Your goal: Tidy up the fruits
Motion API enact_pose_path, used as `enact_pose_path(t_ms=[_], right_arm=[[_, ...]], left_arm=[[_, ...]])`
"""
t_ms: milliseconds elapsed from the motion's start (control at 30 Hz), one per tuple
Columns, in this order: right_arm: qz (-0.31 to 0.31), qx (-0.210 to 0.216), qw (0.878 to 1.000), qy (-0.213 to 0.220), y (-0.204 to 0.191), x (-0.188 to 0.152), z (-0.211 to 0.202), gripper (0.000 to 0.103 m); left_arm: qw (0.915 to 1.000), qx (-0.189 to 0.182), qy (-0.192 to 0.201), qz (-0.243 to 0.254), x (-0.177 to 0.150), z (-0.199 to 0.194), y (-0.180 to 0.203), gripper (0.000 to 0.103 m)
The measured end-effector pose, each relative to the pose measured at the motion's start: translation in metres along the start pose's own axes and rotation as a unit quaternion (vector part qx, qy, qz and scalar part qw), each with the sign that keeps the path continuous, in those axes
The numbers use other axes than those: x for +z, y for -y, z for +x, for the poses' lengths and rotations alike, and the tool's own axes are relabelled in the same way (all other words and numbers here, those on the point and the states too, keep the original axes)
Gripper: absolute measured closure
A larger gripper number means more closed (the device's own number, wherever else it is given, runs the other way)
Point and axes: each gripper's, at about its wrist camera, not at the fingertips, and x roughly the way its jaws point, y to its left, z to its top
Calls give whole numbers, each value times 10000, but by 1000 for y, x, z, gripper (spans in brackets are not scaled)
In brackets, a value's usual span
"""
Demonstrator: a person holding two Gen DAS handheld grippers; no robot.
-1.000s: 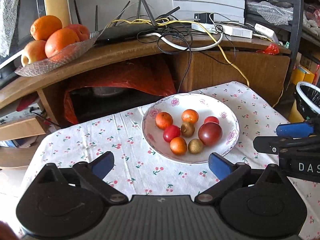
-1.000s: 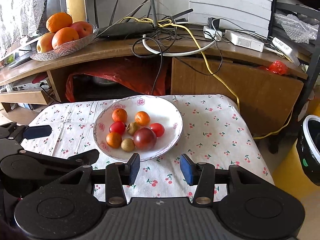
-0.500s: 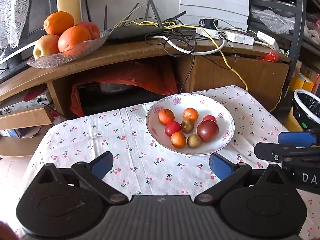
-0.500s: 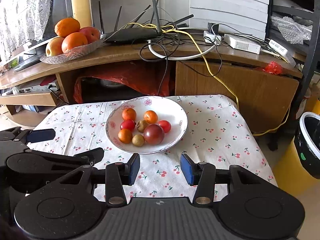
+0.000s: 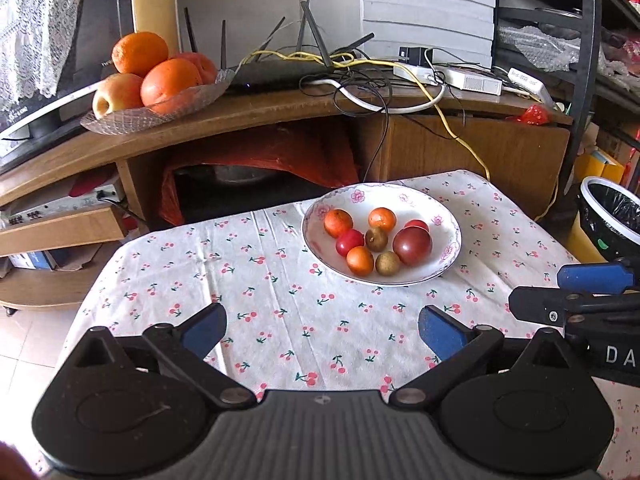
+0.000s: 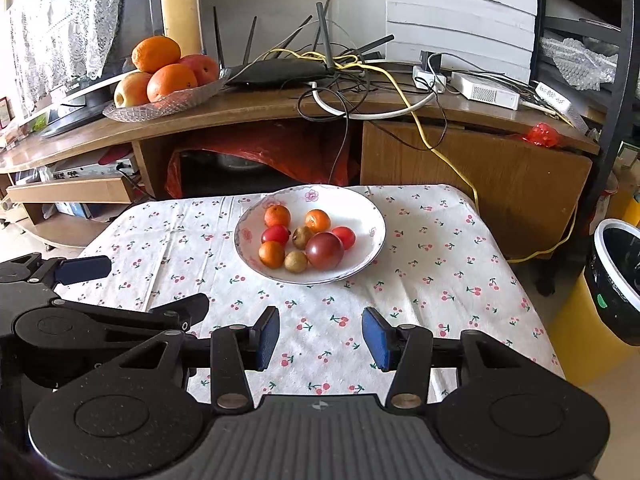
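A white bowl (image 5: 448,216) with pink flower prints on its rim sits on the far half of a table covered by a cherry-print cloth (image 5: 280,280). It holds 8 small fruits bunched together: 3 orange ones, 2 bright red ones, 2 brown ones, and 1 large dark red fruit (image 5: 412,245) on the right side, touching its neighbours. The right wrist view shows the same bowl (image 6: 360,210) nearer the middle of the cloth (image 6: 420,280).

The left gripper (image 5: 320,330) hangs over the near edge of the table with its blue-padded jaws spread wide and nothing between them. The right gripper (image 6: 319,338) is also parted and empty, its blue pads set closer together, near the bowl but apart from it.

The only readable writing is "DA", white letters on the black body of the right gripper (image 5: 576,304) at the right edge of the left wrist view; the word is cut off by the frame. The right wrist view shows the left gripper (image 6: 84,270) at its own left edge, with no lettering visible.

Behind the table, a wooden cabinet (image 5: 460,148) carries a glass dish (image 5: 120,122) of oranges and apples, a black router (image 5: 276,74) and tangled cables. A black-lined bin (image 6: 618,280) stands right of the table. A red wrapper (image 6: 542,135) lies on the cabinet's right end.
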Motion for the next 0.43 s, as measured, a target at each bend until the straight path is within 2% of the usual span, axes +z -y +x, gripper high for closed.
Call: enact_pose_path(t_ms=[433], right_arm=[[-16, 41, 10000, 70, -4, -4, -12, 58]], left_arm=[[9997, 132, 172, 121, -7, -19, 0, 0]])
